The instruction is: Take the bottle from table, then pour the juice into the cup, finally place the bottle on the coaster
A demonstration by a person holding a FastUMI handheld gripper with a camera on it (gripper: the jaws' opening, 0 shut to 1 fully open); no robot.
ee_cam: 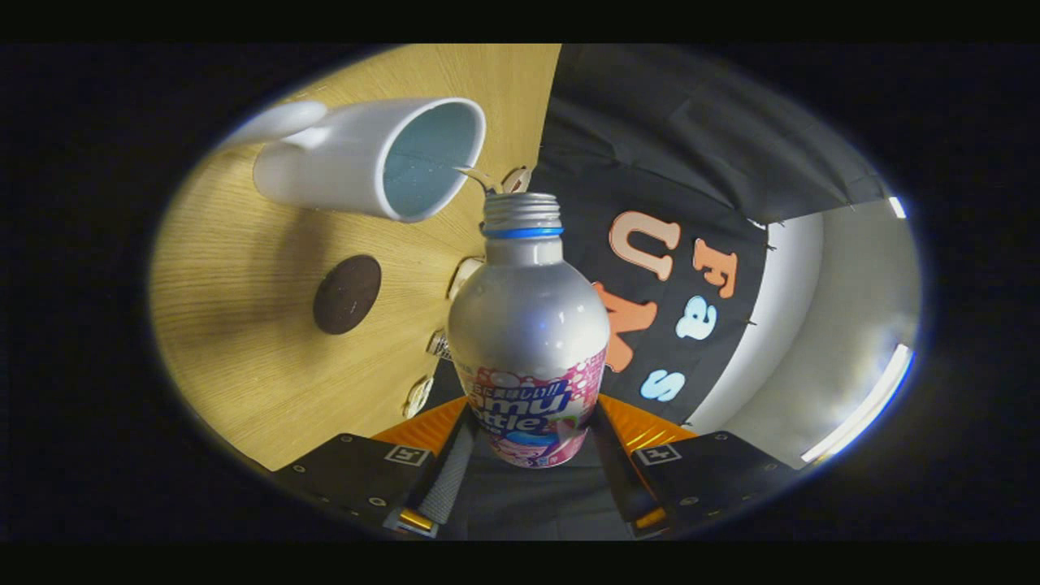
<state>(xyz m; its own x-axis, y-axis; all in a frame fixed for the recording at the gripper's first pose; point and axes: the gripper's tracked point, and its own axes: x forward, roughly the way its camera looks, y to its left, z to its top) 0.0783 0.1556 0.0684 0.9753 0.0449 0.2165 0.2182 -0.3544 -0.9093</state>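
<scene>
My gripper [530, 443] is shut on the silver bottle [528, 325], both fingers pressing its pink label from either side. The whole view is rolled sideways, so the bottle is tipped over, its open threaded neck with a blue ring pointing beyond the fingers. The white cup [370, 158] stands on the wooden table [244, 341], its pale blue inside facing me, just past and to the side of the bottle's mouth. The mouth is close to the cup's rim; I see no liquid stream. A round dark brown coaster [348, 294] lies on the table between the cup and my fingers.
Several small pale tags [463, 276] line the table's edge right behind the bottle. Beyond that edge hangs the black booth wall [691, 162], with a white surface and a bright light strip [861, 406] further off.
</scene>
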